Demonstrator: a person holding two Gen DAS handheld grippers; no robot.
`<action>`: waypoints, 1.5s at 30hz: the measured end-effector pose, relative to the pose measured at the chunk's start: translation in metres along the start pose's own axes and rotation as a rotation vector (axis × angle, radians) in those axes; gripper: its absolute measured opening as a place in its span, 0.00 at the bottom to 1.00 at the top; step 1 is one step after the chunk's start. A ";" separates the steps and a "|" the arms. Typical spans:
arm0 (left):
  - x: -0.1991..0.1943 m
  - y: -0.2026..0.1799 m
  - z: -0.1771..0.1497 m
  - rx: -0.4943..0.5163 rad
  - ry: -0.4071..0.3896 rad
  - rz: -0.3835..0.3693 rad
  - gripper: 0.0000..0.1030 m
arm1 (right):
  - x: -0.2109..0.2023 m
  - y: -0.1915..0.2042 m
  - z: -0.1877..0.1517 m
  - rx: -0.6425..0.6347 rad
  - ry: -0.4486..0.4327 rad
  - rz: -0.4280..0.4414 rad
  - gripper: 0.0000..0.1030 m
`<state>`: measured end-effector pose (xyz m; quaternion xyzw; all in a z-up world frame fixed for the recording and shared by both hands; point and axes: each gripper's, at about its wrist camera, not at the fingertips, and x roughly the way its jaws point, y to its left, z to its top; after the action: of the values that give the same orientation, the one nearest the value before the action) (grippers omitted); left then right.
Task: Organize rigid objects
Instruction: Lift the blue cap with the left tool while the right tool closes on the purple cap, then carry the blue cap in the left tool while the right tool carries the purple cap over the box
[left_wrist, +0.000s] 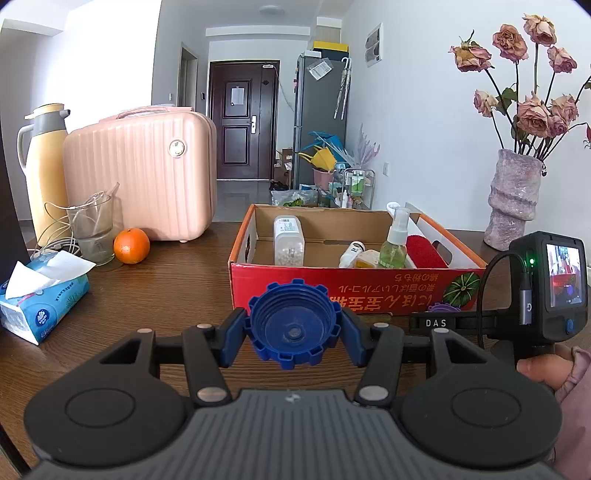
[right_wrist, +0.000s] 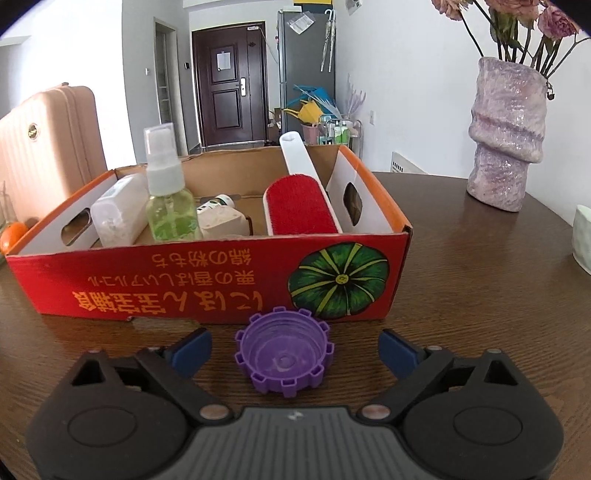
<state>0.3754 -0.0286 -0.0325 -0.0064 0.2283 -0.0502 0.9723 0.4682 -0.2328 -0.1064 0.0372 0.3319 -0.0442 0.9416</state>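
Observation:
My left gripper (left_wrist: 293, 332) is shut on a blue notched cap (left_wrist: 293, 328), held above the table just in front of the red cardboard box (left_wrist: 332, 288). My right gripper (right_wrist: 295, 349) is open, its blue pads either side of a purple notched cap (right_wrist: 284, 360) that lies open side up on the table before the box (right_wrist: 184, 280). The box holds a green spray bottle (right_wrist: 170, 206), a white container (right_wrist: 118, 214), a small white bottle (right_wrist: 218, 203) and a red lint brush (right_wrist: 301, 206).
A pink case (left_wrist: 140, 173), a yellow thermos (left_wrist: 46, 166), a glass (left_wrist: 92, 229), an orange (left_wrist: 131, 245) and a tissue pack (left_wrist: 40, 295) stand at the left. A vase of dried roses (right_wrist: 506, 136) stands at the right. A pale bowl (right_wrist: 581, 236) sits at the right edge.

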 end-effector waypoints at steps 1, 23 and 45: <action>0.000 0.000 0.000 0.000 0.000 0.000 0.53 | 0.000 0.000 0.000 0.000 0.001 0.002 0.88; 0.002 0.002 0.000 0.001 -0.002 0.003 0.53 | -0.049 -0.003 -0.005 0.006 -0.161 0.036 0.51; 0.001 0.003 0.000 0.003 -0.009 0.006 0.54 | -0.121 0.008 -0.031 -0.046 -0.273 0.147 0.51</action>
<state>0.3765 -0.0259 -0.0328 -0.0047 0.2237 -0.0475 0.9735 0.3559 -0.2143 -0.0541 0.0333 0.1981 0.0278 0.9792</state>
